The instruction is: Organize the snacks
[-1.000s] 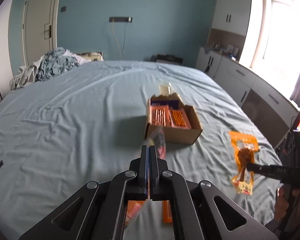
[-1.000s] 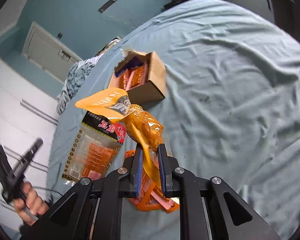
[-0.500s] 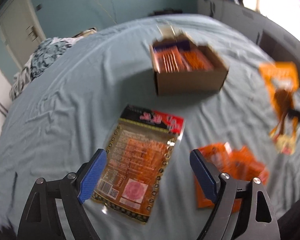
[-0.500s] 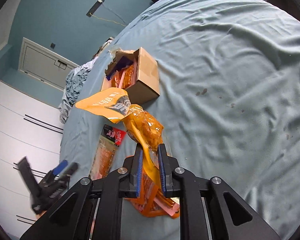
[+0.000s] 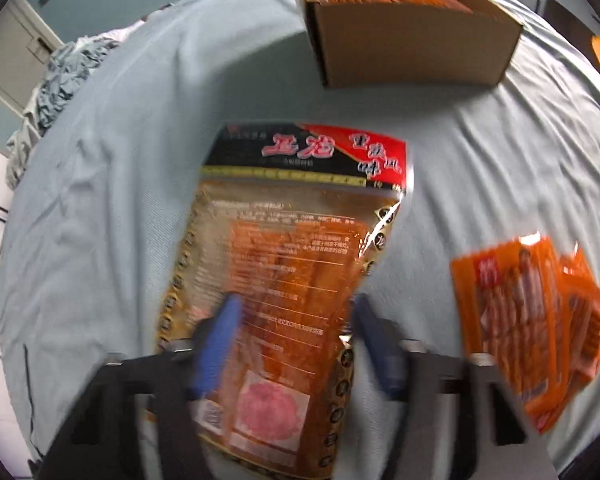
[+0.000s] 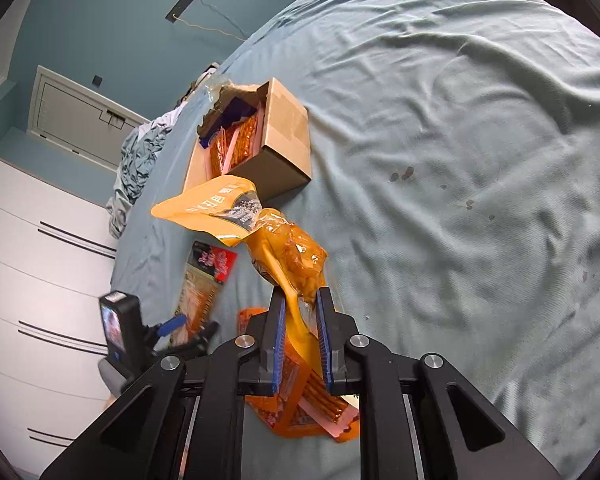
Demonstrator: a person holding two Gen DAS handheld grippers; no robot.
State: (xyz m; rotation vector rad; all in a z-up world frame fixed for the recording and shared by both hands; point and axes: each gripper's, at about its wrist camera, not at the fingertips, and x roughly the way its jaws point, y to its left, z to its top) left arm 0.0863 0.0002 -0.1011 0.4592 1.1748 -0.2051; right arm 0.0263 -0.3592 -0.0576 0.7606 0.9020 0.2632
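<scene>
Two glossy, crinkled foil packets [image 5: 288, 280] [image 6: 288, 256] between hard-edged claws.

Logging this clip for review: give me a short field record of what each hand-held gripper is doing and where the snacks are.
surface: bed sheet
left hand-held gripper: jaws closing around large red-and-black snack bag, lying flat
right hand-held gripper: shut on yellow snack pouch, lifted
cardboard box: open, holds orange packets
loose orange packets: on sheet

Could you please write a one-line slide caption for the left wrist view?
Left gripper closing over a red-topped snack packet on the bed, cardboard box of snacks beyond.
</scene>
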